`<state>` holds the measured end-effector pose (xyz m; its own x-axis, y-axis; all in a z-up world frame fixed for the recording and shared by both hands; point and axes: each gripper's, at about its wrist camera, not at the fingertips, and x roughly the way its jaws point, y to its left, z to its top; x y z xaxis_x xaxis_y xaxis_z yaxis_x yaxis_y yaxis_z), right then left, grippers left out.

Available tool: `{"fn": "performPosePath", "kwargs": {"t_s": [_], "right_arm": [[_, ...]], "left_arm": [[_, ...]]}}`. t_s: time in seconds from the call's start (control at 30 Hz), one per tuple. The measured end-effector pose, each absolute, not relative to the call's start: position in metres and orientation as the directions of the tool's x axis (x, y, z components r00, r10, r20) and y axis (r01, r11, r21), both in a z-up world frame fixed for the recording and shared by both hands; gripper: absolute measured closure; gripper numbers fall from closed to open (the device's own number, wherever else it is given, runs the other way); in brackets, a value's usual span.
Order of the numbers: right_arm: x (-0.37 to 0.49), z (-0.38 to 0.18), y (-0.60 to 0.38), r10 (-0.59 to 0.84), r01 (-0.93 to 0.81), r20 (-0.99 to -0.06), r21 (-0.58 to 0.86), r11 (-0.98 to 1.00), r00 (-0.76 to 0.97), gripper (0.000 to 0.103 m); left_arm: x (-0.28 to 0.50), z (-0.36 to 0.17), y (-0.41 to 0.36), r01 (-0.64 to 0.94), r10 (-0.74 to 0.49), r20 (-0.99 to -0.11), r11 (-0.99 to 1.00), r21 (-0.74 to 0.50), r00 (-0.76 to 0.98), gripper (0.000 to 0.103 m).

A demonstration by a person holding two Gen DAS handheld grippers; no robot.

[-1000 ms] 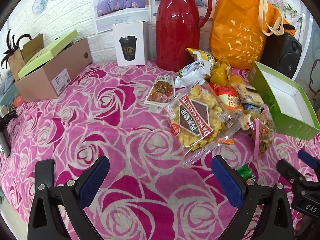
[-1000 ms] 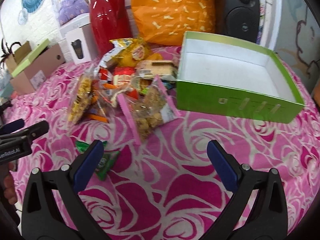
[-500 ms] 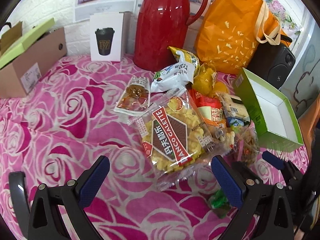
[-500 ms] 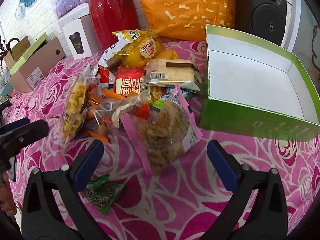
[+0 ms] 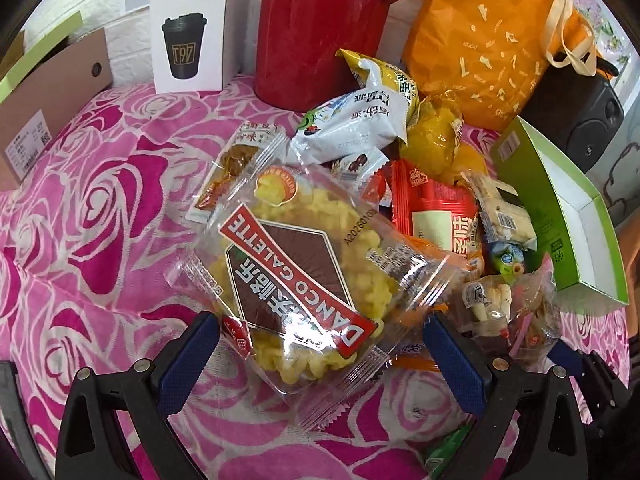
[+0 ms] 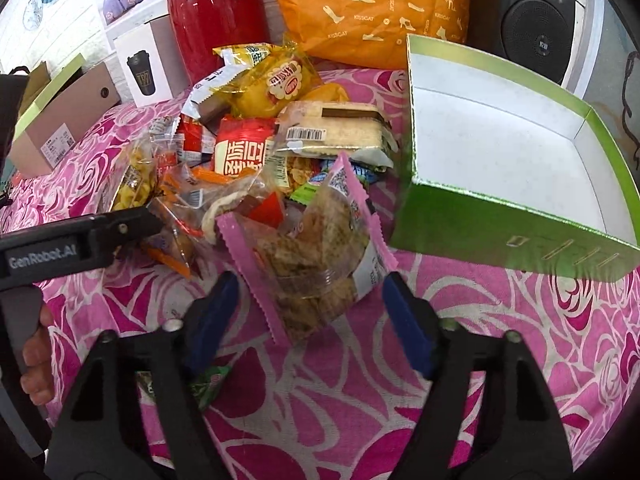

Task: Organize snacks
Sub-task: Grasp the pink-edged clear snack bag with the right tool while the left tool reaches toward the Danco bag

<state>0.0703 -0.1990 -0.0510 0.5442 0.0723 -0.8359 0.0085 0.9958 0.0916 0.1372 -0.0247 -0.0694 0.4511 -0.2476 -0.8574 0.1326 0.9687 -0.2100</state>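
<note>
while your left hand-held gripper [image 5: 320,350] stands wide open, its blue pads flank the near end of the clear bag of yellow galette snacks [image 5: 304,280], gripping nothing. that bag lies at the front of the snack pile on the rose-patterned desk [image 5: 100,208].

from the right wrist, your right hand-held gripper [image 6: 308,320] gapes around the pink-edged cracker bag [image 6: 316,248], unclamped, just beside the empty green box [image 6: 500,152].
</note>
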Motion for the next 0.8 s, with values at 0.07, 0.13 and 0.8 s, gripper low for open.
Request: {"fn": "performPosePath", "kwargs": {"t_s": [0.07, 0.13, 0.8], "right_arm": [[0.069, -0.051, -0.200, 0.080, 0.012, -0.837, 0.103, 0.995, 0.541, 0.040], [0.068, -0.049, -0.199, 0.081, 0.010, -0.838, 0.103, 0.995, 0.540, 0.043], [0.014, -0.030, -0.204, 0.146, -0.029, -0.818, 0.157, 0.987, 0.557, 0.056]], "left_arm": [[0.137, -0.071, -0.023, 0.136, -0.259, -0.856, 0.966, -0.221, 0.447, 0.001], [0.137, -0.070, -0.022, 0.146, -0.272, -0.853, 0.962, -0.231, 0.446, 0.007], [0.086, -0.054, -0.017, 0.192, -0.315, -0.850, 0.948, -0.255, 0.423, 0.044]]}}
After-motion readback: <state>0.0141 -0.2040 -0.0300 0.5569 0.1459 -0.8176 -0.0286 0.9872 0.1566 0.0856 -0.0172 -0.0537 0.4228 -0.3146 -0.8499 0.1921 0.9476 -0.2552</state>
